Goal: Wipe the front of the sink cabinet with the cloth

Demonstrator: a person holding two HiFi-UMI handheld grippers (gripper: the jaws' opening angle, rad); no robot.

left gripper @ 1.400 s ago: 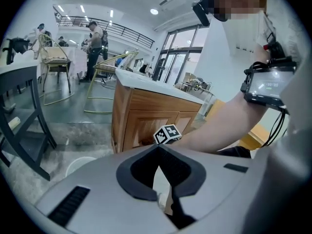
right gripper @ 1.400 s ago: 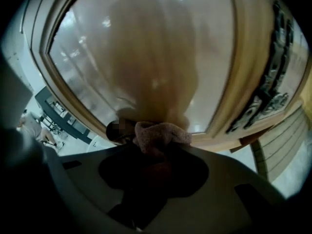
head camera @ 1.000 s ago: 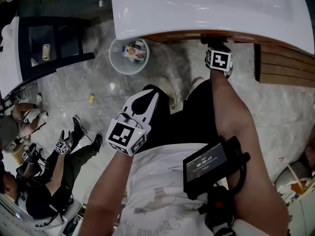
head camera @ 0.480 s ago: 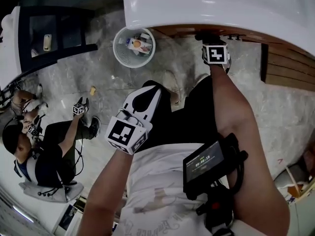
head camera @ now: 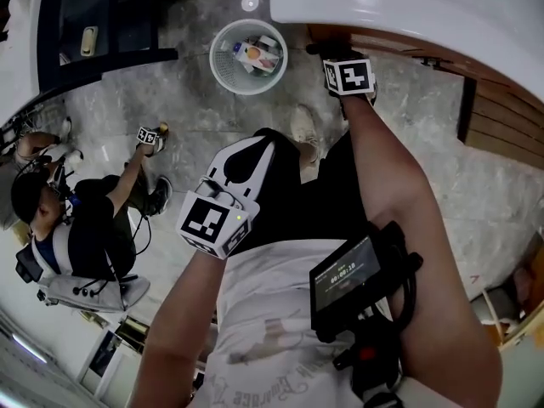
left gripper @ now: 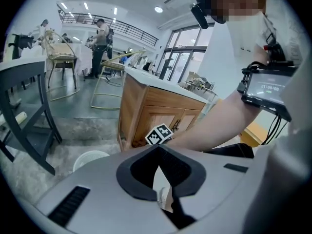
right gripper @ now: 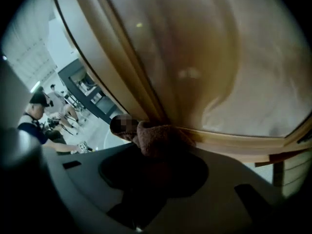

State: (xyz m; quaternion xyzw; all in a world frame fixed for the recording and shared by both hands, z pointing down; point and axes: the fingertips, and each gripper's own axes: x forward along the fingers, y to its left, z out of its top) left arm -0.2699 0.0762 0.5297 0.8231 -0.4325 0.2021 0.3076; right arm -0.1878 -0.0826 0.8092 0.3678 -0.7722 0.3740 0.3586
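Note:
My right gripper reaches under the white sink's rim and is shut on a brown cloth. The cloth is pressed against the wooden front of the sink cabinet, near a panel edge. In the right gripper view the gripper sits right below the cloth. In the head view only the cabinet's top strip shows. My left gripper hangs near my body, away from the cabinet, shut with nothing in it. From the left gripper view, that gripper faces the cabinet.
A white wastebasket with rubbish stands on the marble floor left of the cabinet. A seated person with grippers is at the far left, by a dark stand. Wooden slats lie at the right.
My right gripper has slid left along the cabinet front with the cloth, toward the sink's left corner. My left gripper stayed near my body. The seated person has come further into view.

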